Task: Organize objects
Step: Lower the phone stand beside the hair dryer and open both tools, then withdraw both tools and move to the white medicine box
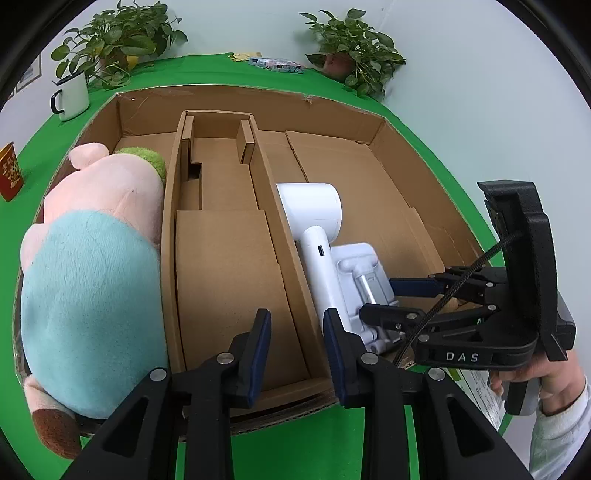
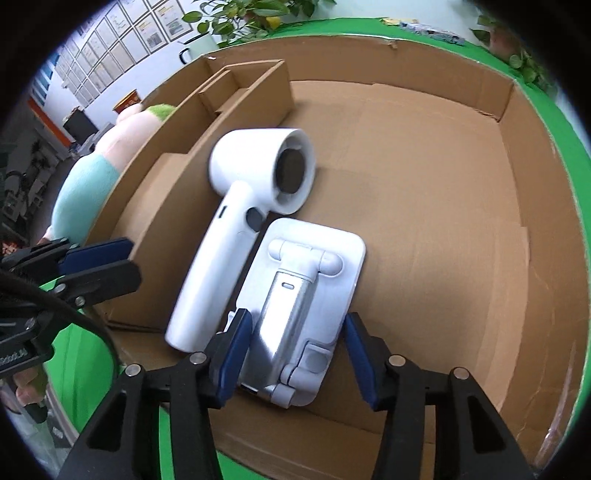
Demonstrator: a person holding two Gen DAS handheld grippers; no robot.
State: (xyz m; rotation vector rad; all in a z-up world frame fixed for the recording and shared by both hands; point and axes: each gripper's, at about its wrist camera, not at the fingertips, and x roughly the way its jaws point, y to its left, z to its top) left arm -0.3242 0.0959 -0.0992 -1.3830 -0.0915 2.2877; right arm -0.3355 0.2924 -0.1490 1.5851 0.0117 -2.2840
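Both tools gape: right tool straddles phone stand

White wall, green tabletop, framed sheets on far wall

Left wrist camera looks down close over the cardboard box's near edge; right wrist camera nears its right compartment; both share the white dryer.

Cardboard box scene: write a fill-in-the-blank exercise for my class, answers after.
1. The plush pig lies in the box's ____ compartment.
2. The folding phone stand lies beside the white ____.
3. The right gripper has its jaws ____ around the stand.
4. The cloth under the cardboard box is ____.

Answers: left; hair dryer; open; green
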